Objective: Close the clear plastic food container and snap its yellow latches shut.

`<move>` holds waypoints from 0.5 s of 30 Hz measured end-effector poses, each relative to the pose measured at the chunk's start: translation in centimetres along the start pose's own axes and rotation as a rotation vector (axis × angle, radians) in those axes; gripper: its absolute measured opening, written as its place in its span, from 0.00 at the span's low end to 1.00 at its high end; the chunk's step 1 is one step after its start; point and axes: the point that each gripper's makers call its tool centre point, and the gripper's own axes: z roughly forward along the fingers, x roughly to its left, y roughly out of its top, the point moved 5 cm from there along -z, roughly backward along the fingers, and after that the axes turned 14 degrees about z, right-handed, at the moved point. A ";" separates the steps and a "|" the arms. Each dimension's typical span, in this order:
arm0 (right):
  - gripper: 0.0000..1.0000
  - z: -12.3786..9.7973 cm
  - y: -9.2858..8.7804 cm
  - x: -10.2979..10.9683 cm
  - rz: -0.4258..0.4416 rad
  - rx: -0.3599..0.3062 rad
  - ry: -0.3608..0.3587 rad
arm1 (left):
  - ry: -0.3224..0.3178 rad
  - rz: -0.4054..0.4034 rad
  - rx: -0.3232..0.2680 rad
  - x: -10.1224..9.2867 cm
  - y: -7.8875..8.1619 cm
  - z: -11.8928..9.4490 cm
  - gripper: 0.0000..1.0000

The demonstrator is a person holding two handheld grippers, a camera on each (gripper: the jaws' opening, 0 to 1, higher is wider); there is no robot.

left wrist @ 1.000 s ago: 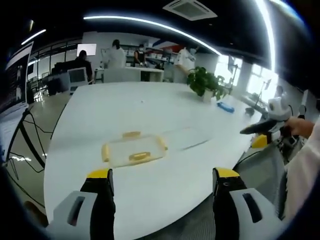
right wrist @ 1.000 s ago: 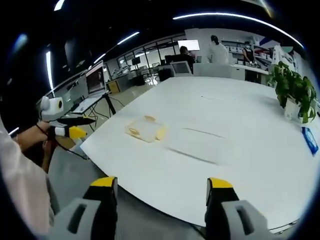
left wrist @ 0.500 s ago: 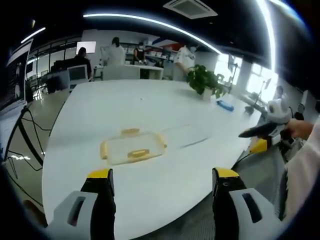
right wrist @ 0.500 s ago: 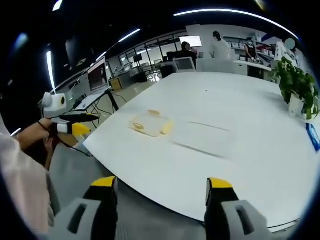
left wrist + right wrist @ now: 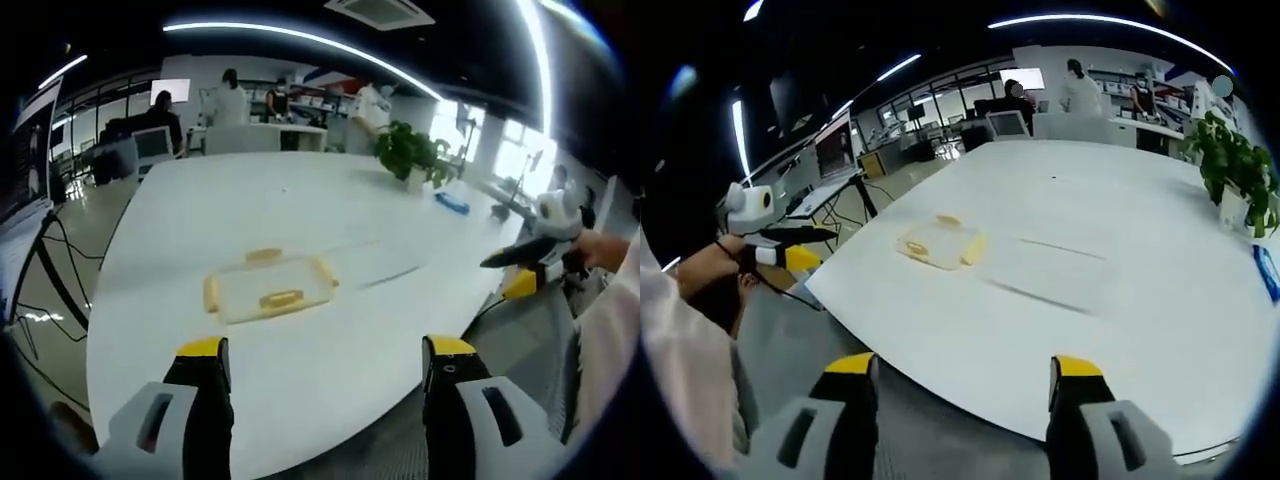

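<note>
Container (image 5: 268, 293) flat on white table (image 5: 340, 360), yellow latches (image 5: 281, 298) visible. Left gripper (image 5: 325, 362) and right gripper (image 5: 962, 372): jaws wide apart, empty, off table edge, well short of container.

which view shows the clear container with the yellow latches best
The left gripper view: the clear container lies nearer and larger there, with yellow latches on its sides plain. In the right gripper view it is a small, far shape near the table's edge.

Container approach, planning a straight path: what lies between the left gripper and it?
Bare white table lies between the left gripper and the container, seen in the left gripper view.
</note>
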 end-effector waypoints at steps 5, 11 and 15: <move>0.67 0.2 0.6 0.1 -0.007 -0.015 -0.006 | 0.000 0.011 0.003 0.5 0.2 0.2 0.77; 0.67 0.2 0.9 0.2 -0.013 -0.011 -0.002 | -0.006 0.028 0.019 1.1 0.0 0.5 0.77; 0.67 0.4 1.0 0.1 -0.017 -0.003 -0.001 | -0.007 0.034 0.025 1.4 0.0 0.7 0.77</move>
